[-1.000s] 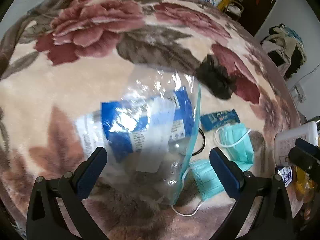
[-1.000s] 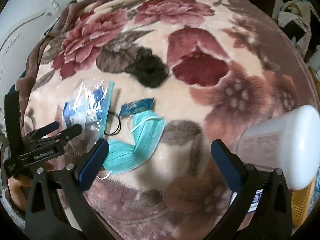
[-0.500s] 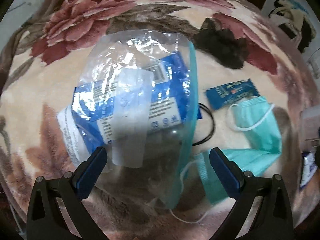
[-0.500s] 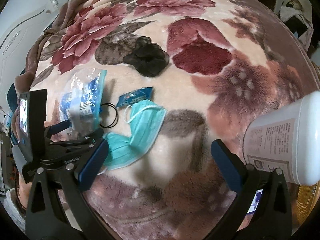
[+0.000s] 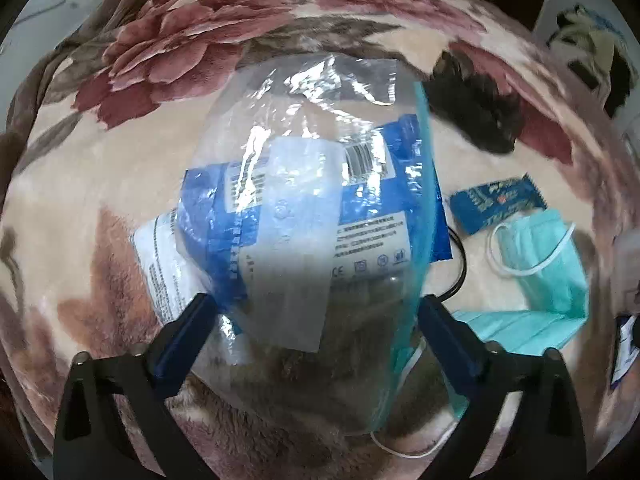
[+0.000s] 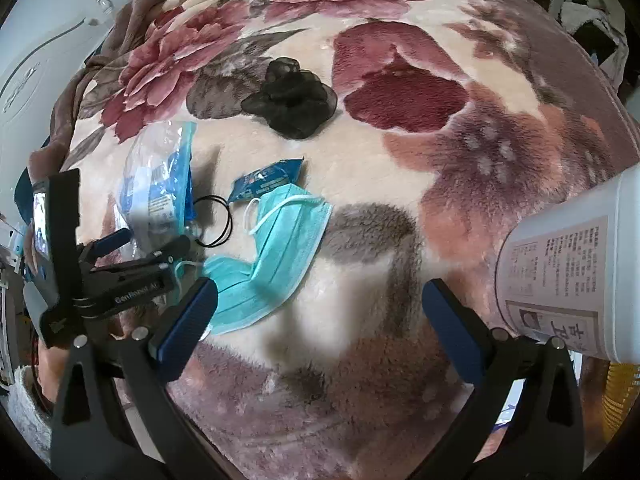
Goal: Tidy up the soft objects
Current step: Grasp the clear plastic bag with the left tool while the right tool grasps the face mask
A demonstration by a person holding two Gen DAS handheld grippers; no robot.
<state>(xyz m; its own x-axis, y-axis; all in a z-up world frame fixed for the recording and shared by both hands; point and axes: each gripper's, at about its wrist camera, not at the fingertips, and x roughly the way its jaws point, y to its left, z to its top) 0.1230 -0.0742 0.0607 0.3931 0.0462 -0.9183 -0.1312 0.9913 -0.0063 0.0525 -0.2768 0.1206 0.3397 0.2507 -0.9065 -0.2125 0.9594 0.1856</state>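
A clear zip bag [image 5: 320, 216] with a teal strip and a blue-white packet inside lies on the floral blanket [image 5: 80, 200]. My left gripper [image 5: 312, 320] is open, its fingers either side of the bag's near end. In the right wrist view the bag [image 6: 156, 184] sits at the left with the left gripper [image 6: 148, 244] over it. Two teal face masks [image 6: 276, 252], a small blue sachet [image 6: 268, 180], black hair ties [image 6: 216, 224] and a black scrunchie [image 6: 292, 100] lie nearby. My right gripper [image 6: 320, 312] is open and empty, above the blanket near the masks.
A white plastic container [image 6: 572, 272] with a printed label stands at the right edge beside my right gripper. The blanket's near edge drops off below. Clothes and clutter sit beyond the far right of the bed [image 6: 592, 0].
My left gripper has moved forward and down over the zip bag, which now fills its view between the fingers. My right gripper has shifted slightly closer to the masks.
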